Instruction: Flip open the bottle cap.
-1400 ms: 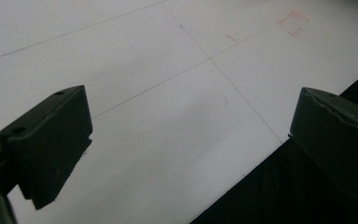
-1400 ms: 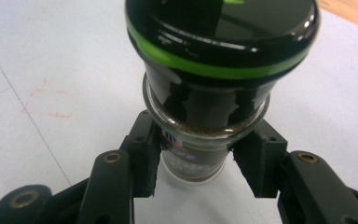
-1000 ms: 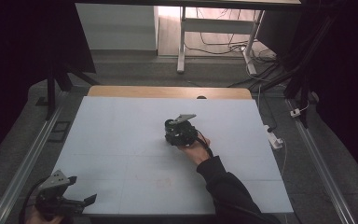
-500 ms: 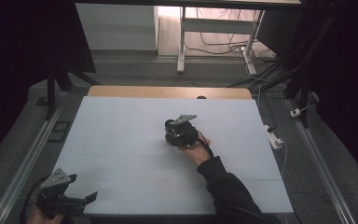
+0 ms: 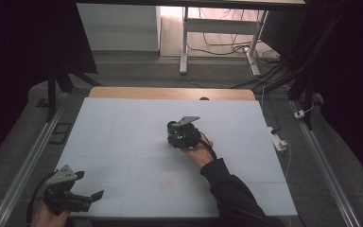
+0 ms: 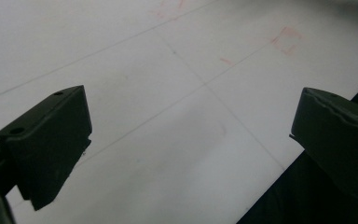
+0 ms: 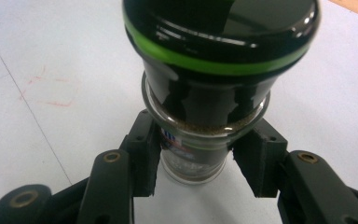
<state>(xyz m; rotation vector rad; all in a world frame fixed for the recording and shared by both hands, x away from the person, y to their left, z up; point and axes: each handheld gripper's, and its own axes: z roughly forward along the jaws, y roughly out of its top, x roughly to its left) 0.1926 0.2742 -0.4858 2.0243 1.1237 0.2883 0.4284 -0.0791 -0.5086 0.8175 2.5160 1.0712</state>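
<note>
Probably a lab: framed rig table, floor cables.

My right gripper mid-counter, gripping dark jar; my left gripper at near-left corner, fingers spread.

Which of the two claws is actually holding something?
The right claw, mid-table, is clamped on a glass jar with a black, green-ringed cap. The left claw gapes open over bare table.

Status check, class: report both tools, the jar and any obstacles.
Right tool shut on clear glass spice jar with black, green-ringed cap. Left tool open, empty. White tabletop unobstructed.
</note>
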